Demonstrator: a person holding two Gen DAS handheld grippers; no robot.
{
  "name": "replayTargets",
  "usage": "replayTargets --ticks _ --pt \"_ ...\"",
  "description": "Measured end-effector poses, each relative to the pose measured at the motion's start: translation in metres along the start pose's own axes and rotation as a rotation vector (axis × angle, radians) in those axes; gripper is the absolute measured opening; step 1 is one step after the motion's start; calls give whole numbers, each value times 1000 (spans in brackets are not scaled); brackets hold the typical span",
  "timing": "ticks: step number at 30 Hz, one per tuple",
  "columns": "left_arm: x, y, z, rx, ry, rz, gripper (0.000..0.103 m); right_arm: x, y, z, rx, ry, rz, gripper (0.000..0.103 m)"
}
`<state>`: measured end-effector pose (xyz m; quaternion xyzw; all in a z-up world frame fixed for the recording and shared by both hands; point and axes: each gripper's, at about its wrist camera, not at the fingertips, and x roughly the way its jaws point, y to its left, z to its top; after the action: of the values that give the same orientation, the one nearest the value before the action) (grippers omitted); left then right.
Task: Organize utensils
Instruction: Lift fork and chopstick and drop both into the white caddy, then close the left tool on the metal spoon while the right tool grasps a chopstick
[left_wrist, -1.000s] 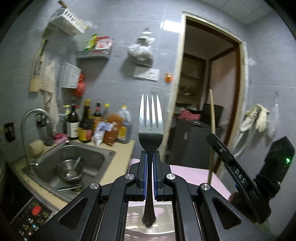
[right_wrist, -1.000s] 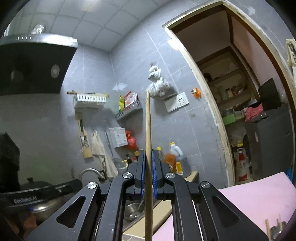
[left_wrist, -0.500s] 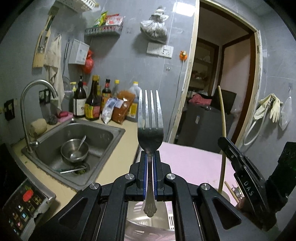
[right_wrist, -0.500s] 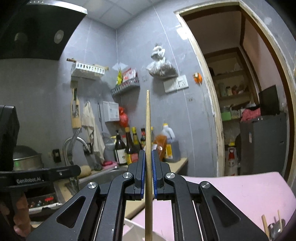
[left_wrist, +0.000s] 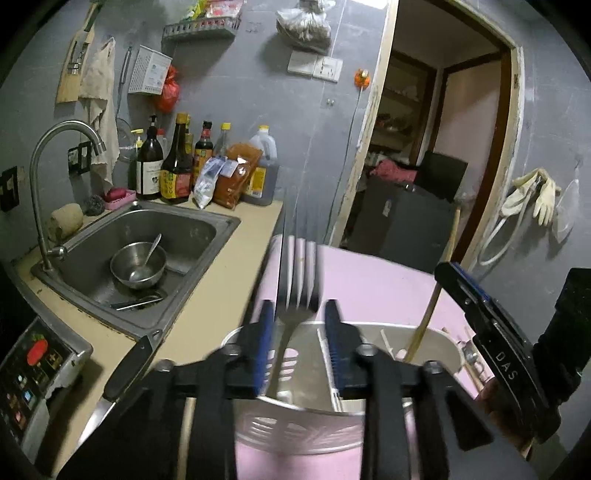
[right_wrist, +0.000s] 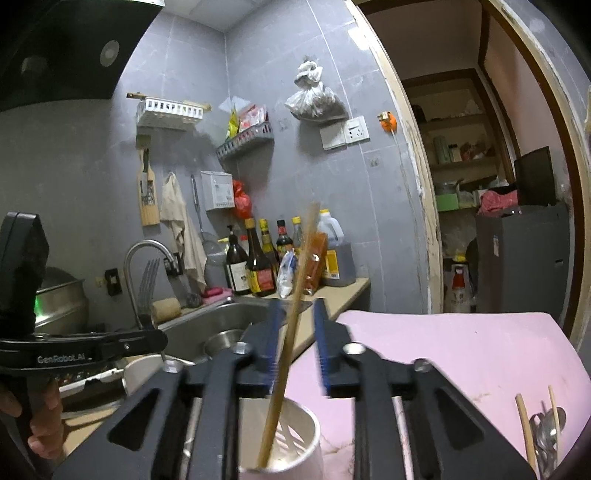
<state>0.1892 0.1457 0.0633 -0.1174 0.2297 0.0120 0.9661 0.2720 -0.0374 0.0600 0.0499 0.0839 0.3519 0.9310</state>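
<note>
Left wrist: fork stands between the left hand-held gripper's just-parted jaws.

A home kitchen: a steel sink with curved tap, sauce bottles on the counter (tiled grey walls), range hood overhead.

The utensil holder stands on the mat. The sink lies at its ten o'clock, a bowl inside, bottles behind. Spare utensils lie at the holder's three o'clock.
</note>
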Motion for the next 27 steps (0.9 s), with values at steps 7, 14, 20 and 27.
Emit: replayTargets --ticks 7,14,20,27 --pt "-24 -18 12 8 -116 -14 53 -26 -12 19 4 -45 -49 42" --pt "-31 -55 21 50 -224 -50 82 -70 -32 45 -36 -127 -156 73" --pt "-29 -89 17 74 -264 -111 97 -112 -55 59 -99 -162 -251 99" --pt "-13 -131 3 131 -211 -176 98 -150 -91 58 -136 -143 -347 103"
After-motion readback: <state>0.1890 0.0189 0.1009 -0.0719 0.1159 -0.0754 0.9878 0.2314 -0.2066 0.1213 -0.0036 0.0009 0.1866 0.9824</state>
